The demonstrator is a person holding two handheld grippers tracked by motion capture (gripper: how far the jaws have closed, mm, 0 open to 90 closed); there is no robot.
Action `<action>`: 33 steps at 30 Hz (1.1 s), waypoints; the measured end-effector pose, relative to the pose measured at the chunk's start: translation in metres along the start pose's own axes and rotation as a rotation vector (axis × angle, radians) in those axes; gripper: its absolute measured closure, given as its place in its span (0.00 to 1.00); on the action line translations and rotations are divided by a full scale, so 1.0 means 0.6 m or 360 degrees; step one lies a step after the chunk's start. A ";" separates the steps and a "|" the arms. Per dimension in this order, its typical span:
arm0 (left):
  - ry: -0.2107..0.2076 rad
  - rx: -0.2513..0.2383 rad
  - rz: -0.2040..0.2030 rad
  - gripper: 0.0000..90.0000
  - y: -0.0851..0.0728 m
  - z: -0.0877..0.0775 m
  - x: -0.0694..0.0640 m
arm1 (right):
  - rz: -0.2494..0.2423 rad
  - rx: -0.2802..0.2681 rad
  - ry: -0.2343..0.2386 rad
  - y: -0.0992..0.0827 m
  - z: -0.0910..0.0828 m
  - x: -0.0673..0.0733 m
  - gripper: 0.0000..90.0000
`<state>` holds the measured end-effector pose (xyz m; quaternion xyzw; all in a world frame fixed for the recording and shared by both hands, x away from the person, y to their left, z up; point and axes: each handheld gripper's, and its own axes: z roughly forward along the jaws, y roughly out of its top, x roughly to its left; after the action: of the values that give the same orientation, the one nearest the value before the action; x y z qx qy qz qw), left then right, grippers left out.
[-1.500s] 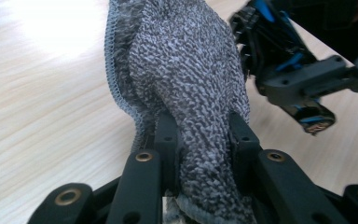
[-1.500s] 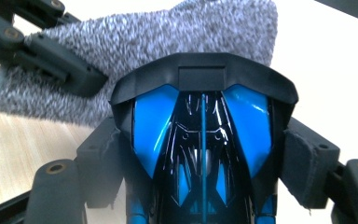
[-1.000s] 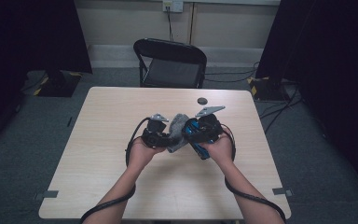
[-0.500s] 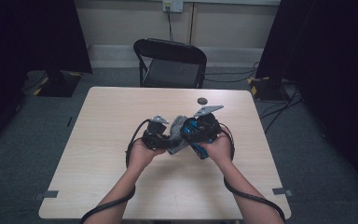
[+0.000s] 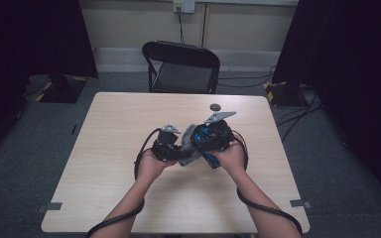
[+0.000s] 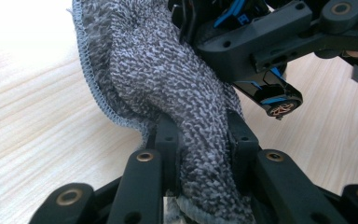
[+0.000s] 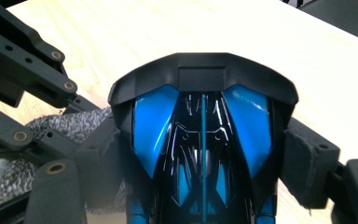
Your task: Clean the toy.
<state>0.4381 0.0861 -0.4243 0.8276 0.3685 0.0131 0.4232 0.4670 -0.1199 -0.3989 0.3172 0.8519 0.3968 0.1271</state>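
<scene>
Left gripper (image 5: 171, 144): held over the middle of the table (image 5: 104, 163), a little right of centre; jaws squeezed onto a bunched fold of the grey cloth (image 6: 168, 88). In the left gripper view the two black fingers (image 6: 168, 140) press the fabric from both sides.
Grey cloth: speckled knit with a stitched hem, running up from the left jaws to the toy car. In the high view it sits between the two grippers, its lower part against the tabletop or just above it; cannot tell which.
Right gripper (image 5: 213, 141): just right of the left one, close beside it; jaws set wide and clamped on the flanks of the black-and-blue toy car (image 7: 203, 135).
Toy car: glossy black body with blue panels and a black rear wing, gripped lengthwise between the padded fingers (image 7: 307, 158) of the right gripper. In the left gripper view its dark underside lies against the upper end of the cloth, with one wheel (image 6: 279, 100) at the right.
Small dark disc (image 5: 215, 106): flat on the table near the far edge, well apart from the grippers.
Folding chair (image 5: 181, 67): black, standing beyond the far edge of the table.
Table: pale wood-grain top.
</scene>
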 end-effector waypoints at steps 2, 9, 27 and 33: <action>-0.0008 0.0004 0.0009 0.80 -0.001 0.002 -0.001 | -0.0001 0.0000 0.0001 0.001 0.000 0.000 0.28; -0.0020 0.0042 0.0074 0.80 -0.006 0.019 -0.018 | 0.0006 -0.0020 0.0007 0.009 -0.001 0.002 0.28; -0.0043 0.0092 0.0127 0.80 -0.022 0.044 -0.042 | 0.0041 -0.0022 -0.0004 0.017 0.005 -0.005 0.28; -0.0066 0.0094 0.0126 0.80 -0.029 0.048 -0.050 | 0.0039 -0.0041 0.0004 0.022 0.003 -0.004 0.28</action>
<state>0.4152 0.0543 -0.4466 0.8538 0.3270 0.0018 0.4052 0.4757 -0.1137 -0.3902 0.3255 0.8429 0.4096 0.1253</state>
